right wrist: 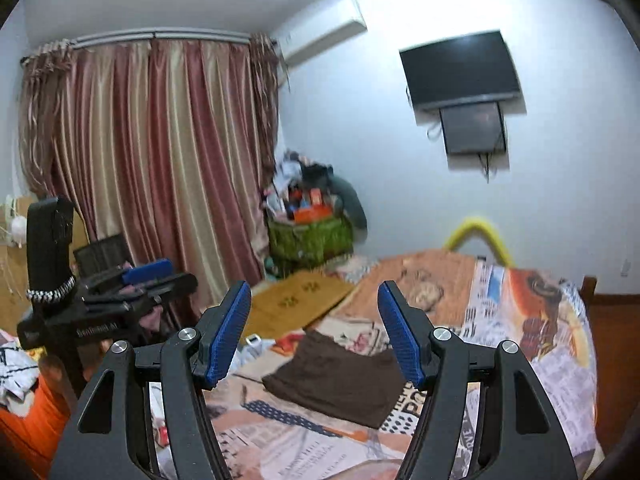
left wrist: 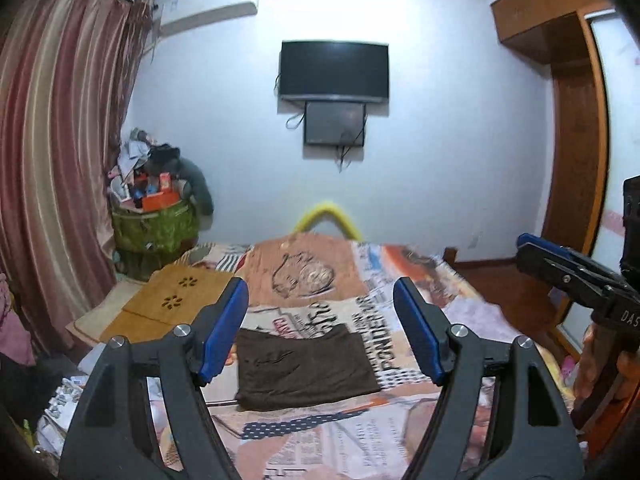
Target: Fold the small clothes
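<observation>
The left gripper hangs above the bed with its jaws spread wide and nothing between them; its blue pads frame the cloth below without touching it. The right gripper is also held clear of the bed, jaws standing wide apart and empty.

A brown garment lies folded into a neat rectangle on the near middle of the bed, flat on the patterned newspaper-print sheet. From the right wrist view the same brown garment sits just below and between the raised jaws, well apart from them. Farther along the bed an orange shirt with a dark drawing on it lies spread flat, and a yellow curved bar rises behind the far end.

On the left of the bed lies a light wooden board with flower-shaped cut-outs. In the far left corner stands a green basket heaped with boxes and clothes, beside striped pink and cream curtains. Two dark screens hang on the far wall, and a wooden wardrobe fills the right side. The right gripper also shows at the right edge of the left wrist view, and a person's hand is beneath it.
</observation>
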The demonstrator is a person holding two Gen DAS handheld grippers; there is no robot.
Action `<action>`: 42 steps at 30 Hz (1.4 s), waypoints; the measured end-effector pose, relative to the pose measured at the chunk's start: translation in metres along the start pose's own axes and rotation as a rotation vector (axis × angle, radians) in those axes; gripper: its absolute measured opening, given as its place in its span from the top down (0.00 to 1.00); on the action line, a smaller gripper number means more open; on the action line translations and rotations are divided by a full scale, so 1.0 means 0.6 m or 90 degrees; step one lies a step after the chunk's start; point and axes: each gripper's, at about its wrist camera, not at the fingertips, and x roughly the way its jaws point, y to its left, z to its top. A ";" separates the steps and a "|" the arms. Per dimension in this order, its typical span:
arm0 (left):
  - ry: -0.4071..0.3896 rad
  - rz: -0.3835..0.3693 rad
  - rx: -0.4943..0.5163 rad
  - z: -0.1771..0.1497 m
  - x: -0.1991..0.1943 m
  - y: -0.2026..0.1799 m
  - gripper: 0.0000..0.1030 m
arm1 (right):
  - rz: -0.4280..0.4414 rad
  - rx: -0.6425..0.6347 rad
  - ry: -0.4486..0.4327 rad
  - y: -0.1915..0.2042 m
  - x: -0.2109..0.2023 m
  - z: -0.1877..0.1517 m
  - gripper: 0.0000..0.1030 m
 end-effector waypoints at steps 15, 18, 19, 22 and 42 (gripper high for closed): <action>-0.066 0.005 -0.021 -0.011 -0.086 -0.016 0.00 | -0.105 -0.030 -0.074 0.053 -0.046 -0.002 0.00; -0.065 0.007 -0.030 -0.013 -0.090 -0.011 0.00 | -0.104 -0.029 -0.073 0.053 -0.046 -0.002 0.00; -0.066 0.009 -0.029 -0.015 -0.093 -0.012 0.00 | -0.104 -0.027 -0.073 0.052 -0.050 -0.005 0.00; -0.069 0.015 -0.027 -0.015 -0.095 -0.018 0.00 | -0.106 -0.027 -0.072 0.051 -0.053 -0.008 0.00; -0.063 0.017 -0.024 -0.023 -0.087 -0.026 0.00 | -0.104 -0.021 -0.060 0.049 -0.061 -0.017 0.00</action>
